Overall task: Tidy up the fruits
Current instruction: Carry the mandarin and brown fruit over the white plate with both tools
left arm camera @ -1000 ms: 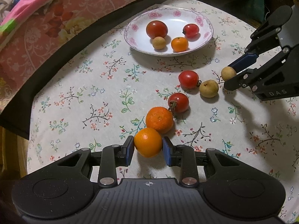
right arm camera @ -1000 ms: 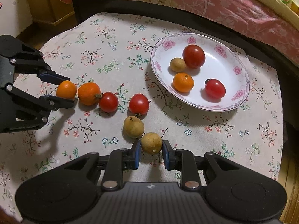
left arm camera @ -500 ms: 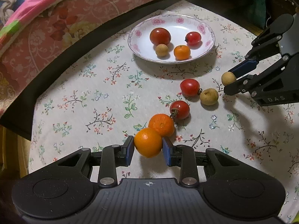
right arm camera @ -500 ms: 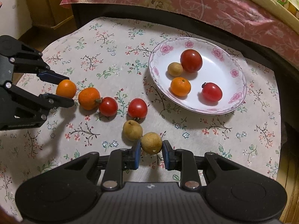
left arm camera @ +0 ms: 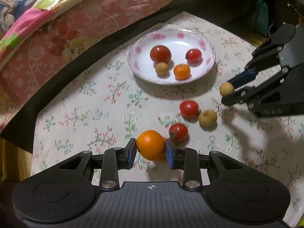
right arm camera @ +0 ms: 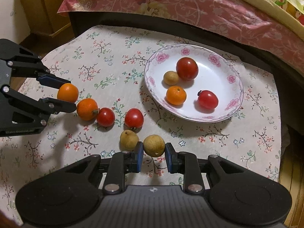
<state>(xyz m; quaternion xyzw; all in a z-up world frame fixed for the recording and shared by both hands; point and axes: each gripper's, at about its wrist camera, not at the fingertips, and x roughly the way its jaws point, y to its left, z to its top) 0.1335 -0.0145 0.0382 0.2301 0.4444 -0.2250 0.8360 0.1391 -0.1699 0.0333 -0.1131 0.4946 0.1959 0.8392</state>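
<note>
My left gripper (left arm camera: 151,151) is shut on an orange mandarin (left arm camera: 150,147) and holds it above the floral tablecloth; it also shows in the right wrist view (right arm camera: 67,92). My right gripper (right arm camera: 153,153) is shut on a tan longan (right arm camera: 153,145), lifted off the cloth; it also shows in the left wrist view (left arm camera: 227,89). On the cloth lie a second mandarin (right arm camera: 87,109), two red tomatoes (right arm camera: 105,117) (right arm camera: 134,117) and another longan (right arm camera: 129,139). A white flowered plate (right arm camera: 232,79) holds two tomatoes, a mandarin and a longan.
The small table (right arm camera: 106,60) is covered by a floral cloth and has dark edges. A bed with a pink floral quilt (right arm camera: 190,3) runs along the far side. A yellow cabinet (right arm camera: 38,9) stands at the far left in the right wrist view.
Both grippers have risen with their fruit and the table looks farther away. The second mandarin is now partly hidden behind the held one in the left wrist view.
</note>
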